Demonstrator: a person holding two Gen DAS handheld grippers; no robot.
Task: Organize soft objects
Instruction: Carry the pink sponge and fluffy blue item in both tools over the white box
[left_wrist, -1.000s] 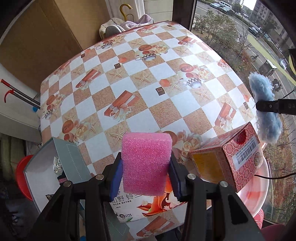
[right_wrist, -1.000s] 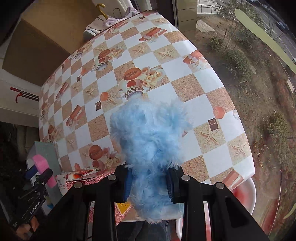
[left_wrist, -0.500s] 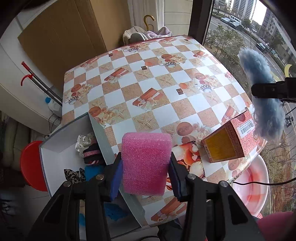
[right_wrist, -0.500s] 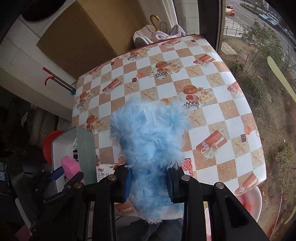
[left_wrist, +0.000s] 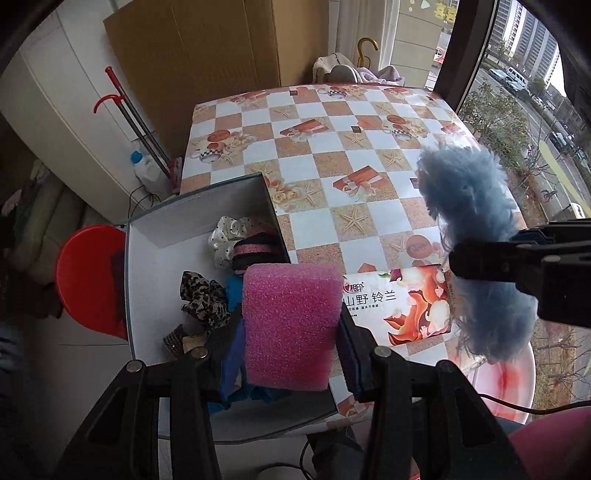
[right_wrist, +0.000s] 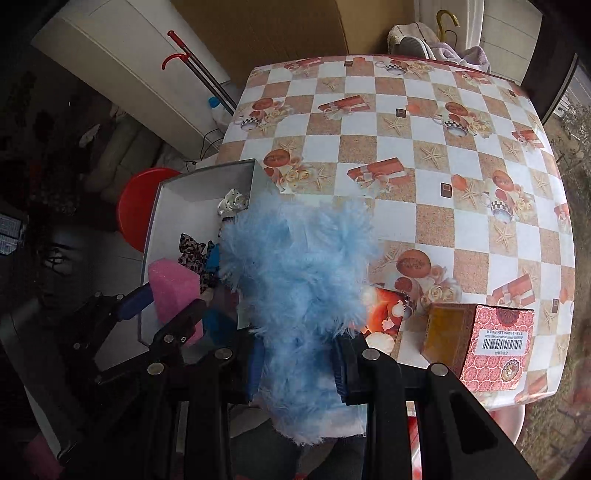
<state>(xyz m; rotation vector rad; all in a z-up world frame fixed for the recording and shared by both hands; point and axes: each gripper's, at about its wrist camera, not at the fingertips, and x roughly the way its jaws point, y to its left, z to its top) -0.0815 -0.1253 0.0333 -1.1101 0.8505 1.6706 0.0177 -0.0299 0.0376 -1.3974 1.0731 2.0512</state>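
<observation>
My left gripper (left_wrist: 291, 354) is shut on a pink sponge (left_wrist: 290, 325) and holds it above the grey open box (left_wrist: 147, 280) at the table's near left edge. The box holds scrunchies: a leopard one (left_wrist: 201, 299), a white dotted one (left_wrist: 225, 236), a dark one (left_wrist: 255, 251), and blue cloth. My right gripper (right_wrist: 297, 363) is shut on a fluffy blue plush (right_wrist: 299, 291), held above the table just right of the box. The plush also shows in the left wrist view (left_wrist: 476, 236), and the sponge in the right wrist view (right_wrist: 173, 291).
A tissue pack (left_wrist: 399, 306) lies on the checkered table (left_wrist: 332, 158) near its front edge. A red and gold carton (right_wrist: 487, 343) stands at the front right. A red stool (left_wrist: 88, 273) and a pink basin (left_wrist: 506, 384) sit below the table.
Both grippers have pulled back and shifted left. The box now lies under my left gripper, and the plush has come closer to the box.
</observation>
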